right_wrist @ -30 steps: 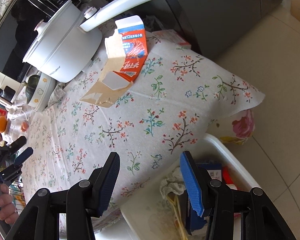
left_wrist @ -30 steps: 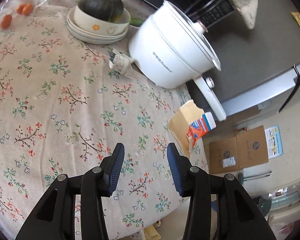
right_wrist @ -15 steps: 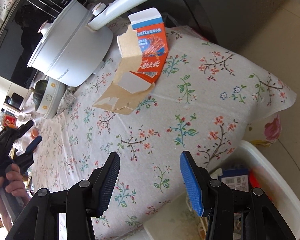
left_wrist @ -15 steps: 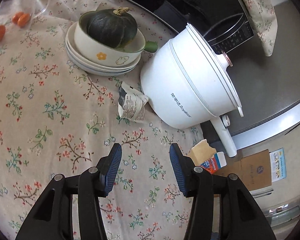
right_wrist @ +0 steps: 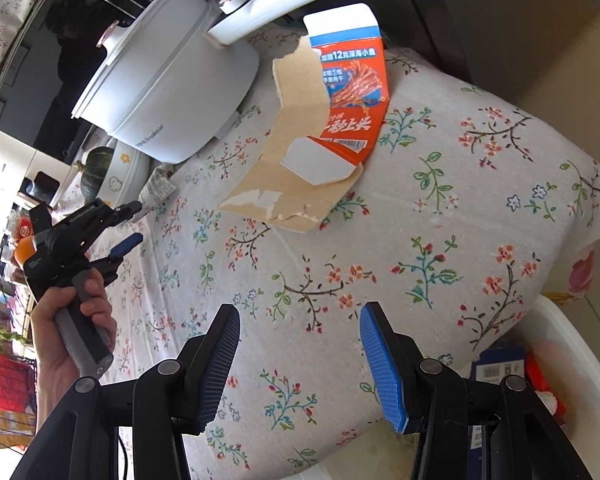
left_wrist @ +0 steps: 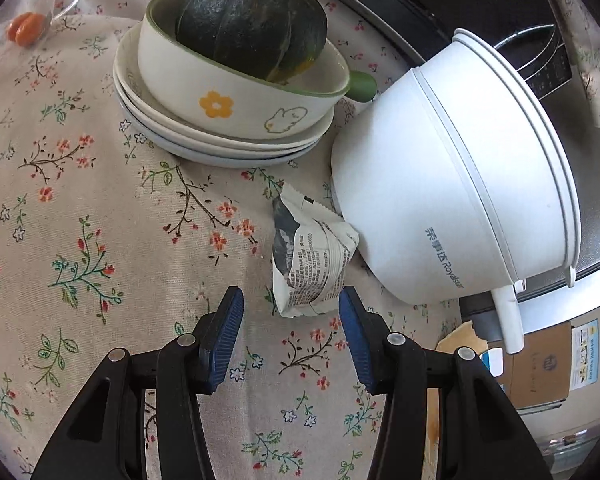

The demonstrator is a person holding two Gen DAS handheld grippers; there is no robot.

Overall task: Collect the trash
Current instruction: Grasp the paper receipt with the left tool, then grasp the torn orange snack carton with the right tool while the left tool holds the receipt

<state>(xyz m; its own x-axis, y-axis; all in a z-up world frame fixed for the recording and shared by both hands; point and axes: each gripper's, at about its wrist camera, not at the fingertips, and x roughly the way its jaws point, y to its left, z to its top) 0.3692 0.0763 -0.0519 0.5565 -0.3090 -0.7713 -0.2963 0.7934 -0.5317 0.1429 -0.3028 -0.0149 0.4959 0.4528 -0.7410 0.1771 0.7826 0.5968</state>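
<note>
A crumpled white snack wrapper lies on the floral tablecloth against the white pot. My left gripper is open just in front of the wrapper, jaws either side of its near end, apart from it. It also shows in the right wrist view, with the wrapper beyond it. A torn orange and blue carton lies flat near the table's corner. My right gripper is open and empty above the tablecloth, short of the carton. A white trash bin holding trash stands below the table edge.
A stack of white dishes holds a bowl with a dark green squash behind the wrapper. Orange fruits lie at the far left. A microwave stands behind the pot. The pot handle juts over the carton.
My left gripper has moved in toward the wrapper, which now sits just ahead of the jaws. My right gripper has advanced over the table toward the carton. Both stay open.
</note>
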